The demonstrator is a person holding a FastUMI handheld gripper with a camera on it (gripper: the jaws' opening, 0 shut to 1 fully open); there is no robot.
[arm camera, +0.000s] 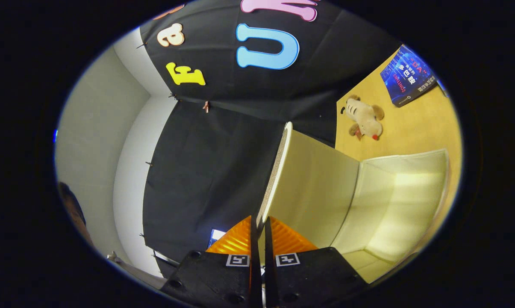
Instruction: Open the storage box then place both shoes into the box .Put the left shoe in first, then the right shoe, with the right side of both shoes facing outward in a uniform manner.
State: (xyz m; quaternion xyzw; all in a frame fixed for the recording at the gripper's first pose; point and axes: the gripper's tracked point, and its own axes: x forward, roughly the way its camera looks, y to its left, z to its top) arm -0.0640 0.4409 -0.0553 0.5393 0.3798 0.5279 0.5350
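Note:
My gripper point(260, 224) is shut on the rim of the storage box's lid point(317, 188), a pale cream panel with a white woven edge. The view is rolled to one side. The lid stands swung up and away from the box point(443, 171), whose cream inside lies open beyond the fingers to the right. Nothing lies in the part of the box that I can see. The box rests on a yellow wooden table point(415, 128).
A small plush dog point(366, 119) lies on the table beyond the box, and a blue book point(407, 79) sits farther off near the table's corner. Black cloth and a white wall stand behind the lid. Part of a person point(71, 209) shows by the wall.

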